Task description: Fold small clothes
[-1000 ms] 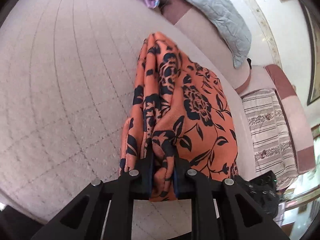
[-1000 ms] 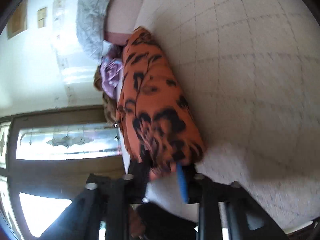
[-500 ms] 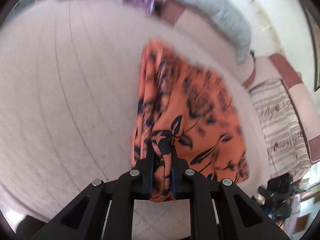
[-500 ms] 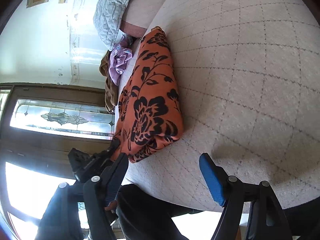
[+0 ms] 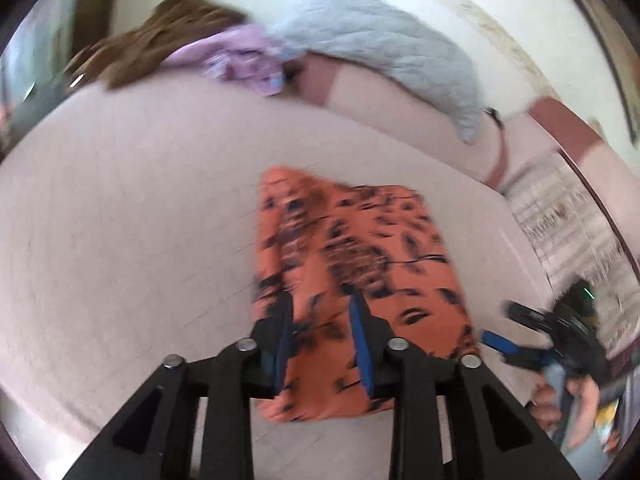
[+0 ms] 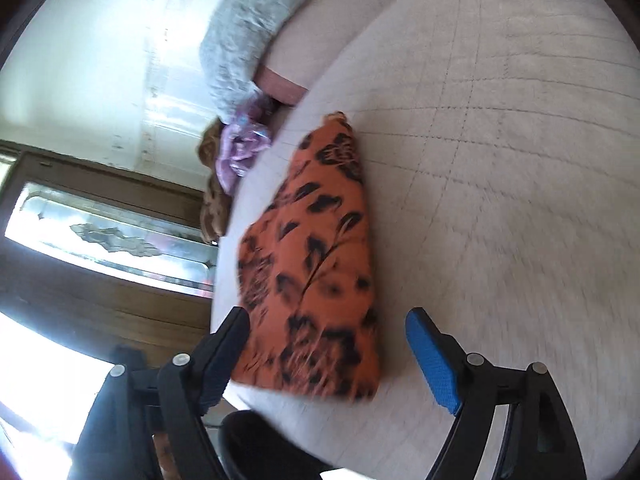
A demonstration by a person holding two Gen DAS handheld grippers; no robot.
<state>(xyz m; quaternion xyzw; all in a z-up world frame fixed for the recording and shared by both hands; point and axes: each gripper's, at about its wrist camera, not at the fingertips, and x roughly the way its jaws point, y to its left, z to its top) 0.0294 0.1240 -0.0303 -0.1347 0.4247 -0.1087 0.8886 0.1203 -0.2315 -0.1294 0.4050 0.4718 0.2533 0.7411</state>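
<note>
A folded orange garment with a dark floral print (image 5: 360, 264) lies flat on the pale quilted bed (image 5: 120, 220). My left gripper (image 5: 320, 312) hovers over its near edge, jaws parted with a gap between the blue pads, holding nothing. In the right wrist view the same garment (image 6: 316, 264) lies between and beyond my right gripper (image 6: 328, 332), which is wide open and empty. The right gripper also shows in the left wrist view (image 5: 520, 332), at the garment's right side.
A grey quilted pillow (image 5: 384, 40), a crumpled purple garment (image 5: 244, 56) and a brown cloth (image 5: 160, 32) lie at the head of the bed. A striped cloth (image 5: 568, 216) lies to the right. A wooden door with glass (image 6: 100, 236) stands beyond the bed edge.
Both grippers have let go of the orange garment, the right one first, then the left. The garment dropped flat onto the bed and both grippers pulled back.
</note>
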